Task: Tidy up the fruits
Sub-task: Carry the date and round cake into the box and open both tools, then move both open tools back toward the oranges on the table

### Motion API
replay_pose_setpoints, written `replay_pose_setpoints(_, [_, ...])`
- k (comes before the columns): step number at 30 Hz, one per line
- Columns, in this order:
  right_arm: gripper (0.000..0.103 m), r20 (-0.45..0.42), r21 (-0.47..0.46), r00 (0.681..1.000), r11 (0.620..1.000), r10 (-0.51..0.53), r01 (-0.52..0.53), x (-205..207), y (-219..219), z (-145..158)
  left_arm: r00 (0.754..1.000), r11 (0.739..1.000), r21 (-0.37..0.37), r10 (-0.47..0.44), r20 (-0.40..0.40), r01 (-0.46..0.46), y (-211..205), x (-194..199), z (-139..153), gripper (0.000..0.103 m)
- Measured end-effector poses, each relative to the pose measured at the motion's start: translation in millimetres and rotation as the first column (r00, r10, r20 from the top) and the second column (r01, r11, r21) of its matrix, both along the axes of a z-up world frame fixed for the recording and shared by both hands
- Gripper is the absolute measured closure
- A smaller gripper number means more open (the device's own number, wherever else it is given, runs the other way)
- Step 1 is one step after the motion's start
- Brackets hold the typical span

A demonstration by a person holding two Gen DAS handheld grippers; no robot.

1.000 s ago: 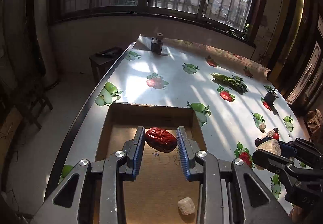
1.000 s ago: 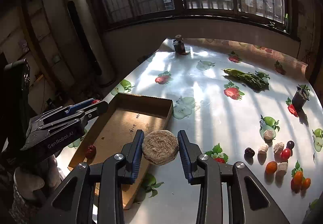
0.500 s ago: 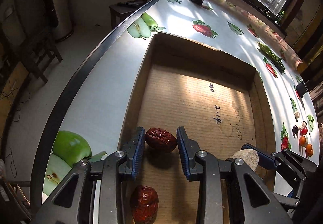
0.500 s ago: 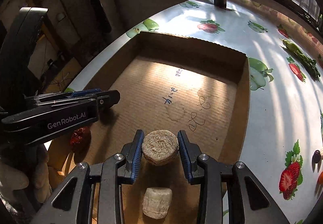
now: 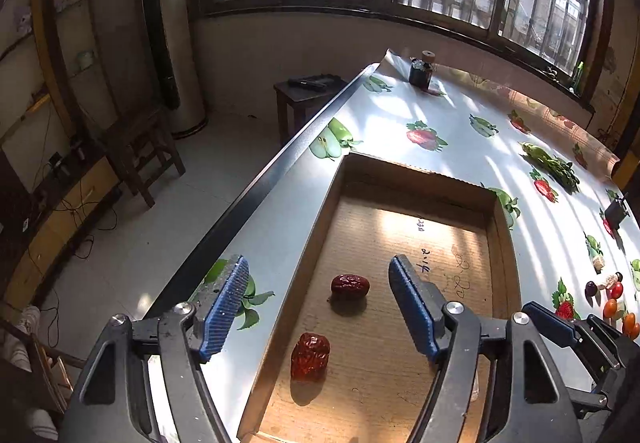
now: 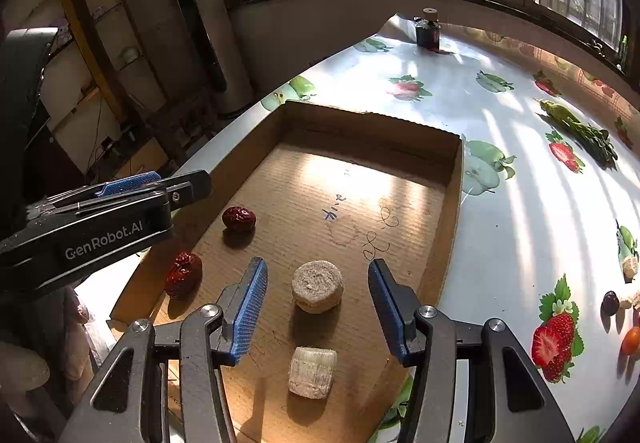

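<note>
A shallow cardboard box (image 5: 498, 239) (image 6: 448, 227) lies on the fruit-print table. In it lie two red dates (image 5: 349, 285) (image 5: 310, 350), also in the right wrist view (image 6: 239, 218) (image 6: 183, 273), plus a round tan cake (image 6: 317, 285) and a pale cylindrical piece (image 6: 312, 372). My left gripper (image 5: 320, 307) is open and empty above the dates. My right gripper (image 6: 318, 307) is open and empty, its jaws either side of the round cake. The left gripper also shows in the right wrist view (image 6: 132, 187).
A cluster of small fruits (image 5: 612, 295) (image 6: 624, 307) lies on the table right of the box. A green vegetable bunch (image 5: 552, 165) (image 6: 580, 127) and a dark bottle (image 5: 422, 69) (image 6: 428, 29) stand farther back. The table edge (image 5: 256, 187) runs along the left, with stools beyond.
Both grippers have opened. The left let go of its date, which lies in the box beside the other. The right let go of the round cake, which rests on the box floor.
</note>
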State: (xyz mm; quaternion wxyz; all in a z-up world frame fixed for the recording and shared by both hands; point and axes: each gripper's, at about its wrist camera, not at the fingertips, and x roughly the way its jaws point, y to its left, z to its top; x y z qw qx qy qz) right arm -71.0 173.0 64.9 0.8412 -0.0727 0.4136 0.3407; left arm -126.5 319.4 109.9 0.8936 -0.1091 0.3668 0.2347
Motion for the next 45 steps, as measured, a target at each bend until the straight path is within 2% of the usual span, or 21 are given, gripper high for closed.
replay_pose_setpoints(2, [0.046, 0.01, 0.021, 0.999, 0.999, -0.039, 0.039, -6.2, -19.8, 6.7, 0.998, 0.999, 0.036, 0.022, 0.06, -0.024, -15.2, -15.6, 14.5, 0.012])
replay_pose_setpoints(6, [0.044, 0.01, 0.059, 0.991, 0.989, -0.136, 0.136, -15.3, -63.3, 14.7, 0.993, 0.999, 0.039, -0.014, 0.115, 0.01, -48.3, -28.5, 28.6, 0.012])
replay_pose_setpoints(11, [0.043, -0.013, 0.115, 0.973, 0.967, -0.229, 0.229, -23.6, -116.1, 17.8, 0.99, 0.993, 0.08, -0.096, 0.102, 0.088, -91.6, -26.8, 32.5, 0.012])
replay_pose_setpoints(16, [0.043, -0.031, 0.13, 0.954, 0.945, -0.298, 0.299, -26.0, -160.2, 13.1, 0.985, 0.985, 0.096, -0.154, 0.084, 0.146, -123.3, -23.8, 32.5, 0.012])
replay_pose_setpoints(21, [0.043, -0.047, 0.151, 0.927, 0.915, -0.371, 0.374, -26.5, -216.3, 10.5, 0.975, 0.976, 0.056, -0.212, 0.072, 0.209, -141.5, -18.8, 32.5, 0.012])
replay_pose_setpoints(25, [0.042, -0.02, 0.121, 0.874, 0.866, -0.486, 0.485, -26.5, -284.1, 8.8, 0.968, 0.97, 0.023, -0.243, 0.069, 0.242, -153.5, -11.0, 27.8, 0.012])
replay_pose_setpoints(29, [0.04, -0.019, 0.057, 0.781, 0.779, -0.625, 0.625, -20.0, -362.1, -0.6, 0.955, 0.955, -0.018, -0.295, 0.036, 0.296, -173.4, 6.1, 14.2, 0.012])
replay_pose_setpoints(31, [0.04, -0.029, 0.042, 0.747, 0.746, -0.665, 0.665, -17.5, -389.3, -3.7, 0.941, 0.94, -0.043, -0.338, 0.019, 0.338, -186.5, 15.6, 6.9, 0.012])
replay_pose_setpoints(34, [0.04, -0.032, 0.03, 0.72, 0.719, -0.693, 0.694, -12.1, -417.1, -4.5, 0.918, 0.915, -0.078, -0.397, 0.003, 0.396, -208.1, 29.4, -1.1, 0.012])
replay_pose_setpoints(37, [0.04, -0.01, 0.017, 0.709, 0.709, -0.705, 0.705, -0.3, -430.4, -3.7, 0.886, 0.883, -0.081, -0.464, -0.009, 0.462, -235.4, 42.4, -8.4, 0.012])
replay_pose_setpoints(39, [0.04, -0.018, 0.019, 0.704, 0.704, -0.71, 0.71, 10.8, -435.4, -4.3, 0.854, 0.851, -0.103, -0.519, -0.02, 0.515, -255.6, 53.3, -15.5, 0.012])
replay_pose_setpoints(42, [0.04, -0.051, 0.061, 0.743, 0.74, -0.668, 0.67, 32.4, -429.9, -6.3, 0.799, 0.792, -0.149, -0.601, -0.014, 0.592, -284.2, 72.3, -26.8, 0.013])
replay_pose_setpoints(45, [0.041, -0.061, 0.083, 0.779, 0.774, -0.625, 0.627, 53.3, -417.0, -11.9, 0.755, 0.746, -0.173, -0.655, -0.015, 0.643, -310.0, 92.9, -38.6, 0.026])
